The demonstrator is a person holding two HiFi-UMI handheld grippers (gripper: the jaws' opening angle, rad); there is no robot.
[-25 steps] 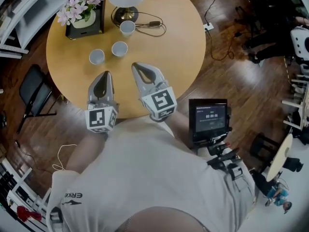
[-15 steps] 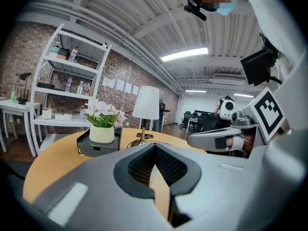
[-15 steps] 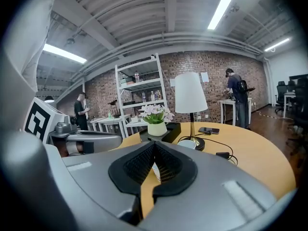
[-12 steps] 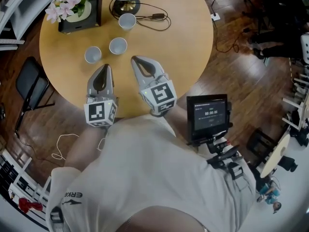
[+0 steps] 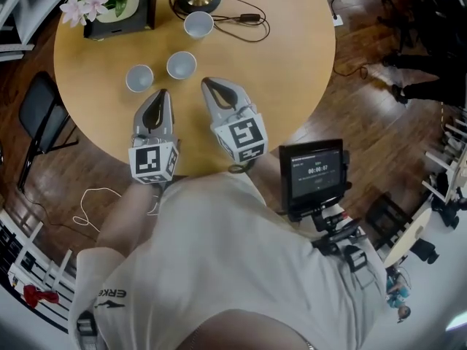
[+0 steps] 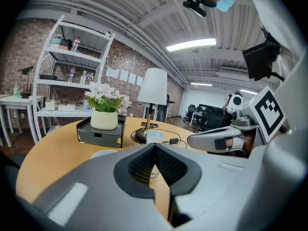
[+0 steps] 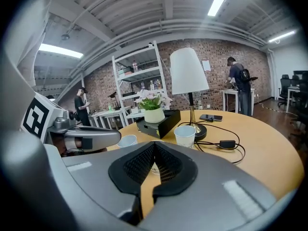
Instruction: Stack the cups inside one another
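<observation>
Left gripper and right gripper hang over the near table edge, jaws pressed together, empty; left cup and middle cup stand just beyond; far cup sits beside the cord; closed tips could topple a light cup; cord might snag.
</observation>
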